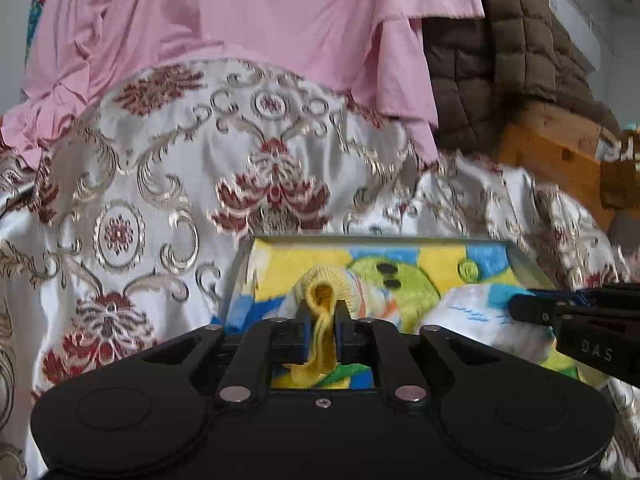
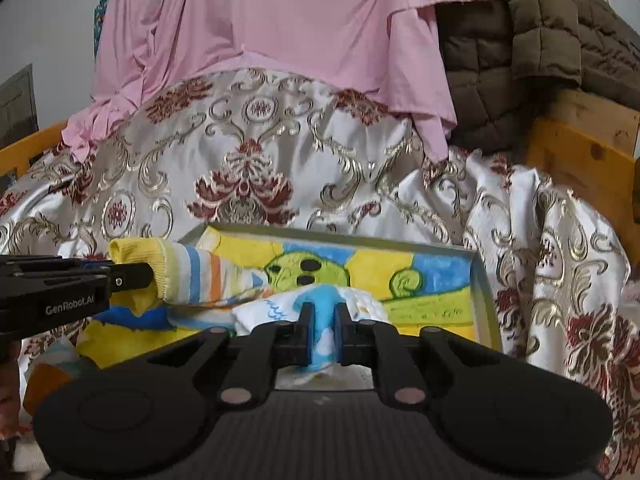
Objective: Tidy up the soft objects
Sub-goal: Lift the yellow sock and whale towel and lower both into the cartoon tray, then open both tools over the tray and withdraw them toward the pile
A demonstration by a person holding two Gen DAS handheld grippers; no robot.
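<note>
We hold: left gripper (image 1: 323,316), fingers pinching the yellow-cuffed striped sock (image 1: 326,286); right gripper (image 2: 323,316), fingers pinching the blue-and-white sock (image 2: 326,300); both over the tray (image 2: 482,280).

Daylight is falling on a brocade cover (image 2: 280,152); pink cloth (image 2: 280,20) is draping at 12 o'clock, wooden frame (image 2: 580,152) showing at 3.

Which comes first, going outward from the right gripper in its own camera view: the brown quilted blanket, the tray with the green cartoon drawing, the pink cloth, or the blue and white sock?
1. Blue and white sock: pinched between the right gripper fingers.
2. Tray: just beyond, under the sock.
3. Pink cloth: draped high, behind the patterned bedspread.
4. Brown quilted blanket: upper right; too close to the pink cloth to rank surely.
</note>
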